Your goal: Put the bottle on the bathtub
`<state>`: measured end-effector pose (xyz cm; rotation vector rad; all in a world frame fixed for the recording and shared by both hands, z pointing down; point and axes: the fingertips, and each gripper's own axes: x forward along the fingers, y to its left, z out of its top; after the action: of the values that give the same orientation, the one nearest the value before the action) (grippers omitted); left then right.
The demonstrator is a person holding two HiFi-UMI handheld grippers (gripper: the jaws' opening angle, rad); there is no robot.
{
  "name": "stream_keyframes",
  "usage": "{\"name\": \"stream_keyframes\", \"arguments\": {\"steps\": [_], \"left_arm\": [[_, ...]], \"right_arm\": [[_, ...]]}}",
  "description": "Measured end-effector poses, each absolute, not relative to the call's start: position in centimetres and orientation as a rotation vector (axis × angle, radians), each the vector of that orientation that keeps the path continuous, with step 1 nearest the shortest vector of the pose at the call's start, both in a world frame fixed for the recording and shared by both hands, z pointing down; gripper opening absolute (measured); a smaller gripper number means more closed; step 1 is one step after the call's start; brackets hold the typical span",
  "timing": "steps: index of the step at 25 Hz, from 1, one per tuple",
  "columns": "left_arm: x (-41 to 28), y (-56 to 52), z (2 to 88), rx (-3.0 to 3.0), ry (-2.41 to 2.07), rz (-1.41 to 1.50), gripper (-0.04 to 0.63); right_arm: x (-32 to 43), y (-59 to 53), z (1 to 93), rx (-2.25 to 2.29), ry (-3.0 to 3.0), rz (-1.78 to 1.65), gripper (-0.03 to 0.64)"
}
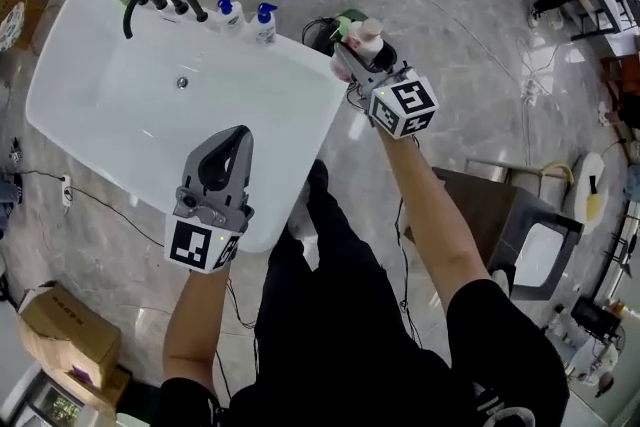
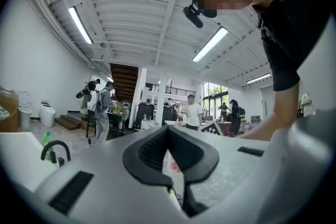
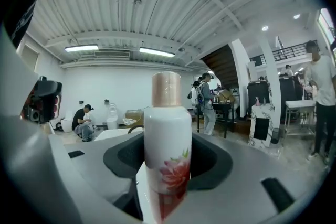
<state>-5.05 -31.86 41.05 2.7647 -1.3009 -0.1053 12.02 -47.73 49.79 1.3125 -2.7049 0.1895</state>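
1. The bottle [image 3: 167, 123] in my right tongs [image 3: 168, 141] was smooth, glossy white, with a satin rose-gold cap [image 3: 166, 89].
2. My left tongs [image 2: 168, 131] were matt grey plastic with black ribbed pads [image 2: 149, 152].
3. The bathtub [image 1: 90, 100] shone glossy white.
4. The floor [image 1: 450, 25] looked like polished grey stone.

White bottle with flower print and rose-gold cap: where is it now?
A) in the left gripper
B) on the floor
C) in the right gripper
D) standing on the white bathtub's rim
C: the right gripper is clamped on the white flower-print bottle, which sits between its jaws.
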Motion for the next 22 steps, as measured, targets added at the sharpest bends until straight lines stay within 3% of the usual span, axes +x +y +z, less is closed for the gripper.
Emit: {"name": "stream_keyframes", "arguments": {"steps": [12, 22], "left_arm": [[-4.9, -40.7, 59.5, 2.789, -1.267, 0.07, 0.009], [-4.3, -43.5, 65.1, 2.744, -1.28, 0.03, 0.009]], "right_arm": [[7.4, -59.4, 71.4, 1.219, -2.662, 0.298, 0.229], [5.1, -63.4, 80.4, 1.201, -2.657, 0.32, 0.229]]}}
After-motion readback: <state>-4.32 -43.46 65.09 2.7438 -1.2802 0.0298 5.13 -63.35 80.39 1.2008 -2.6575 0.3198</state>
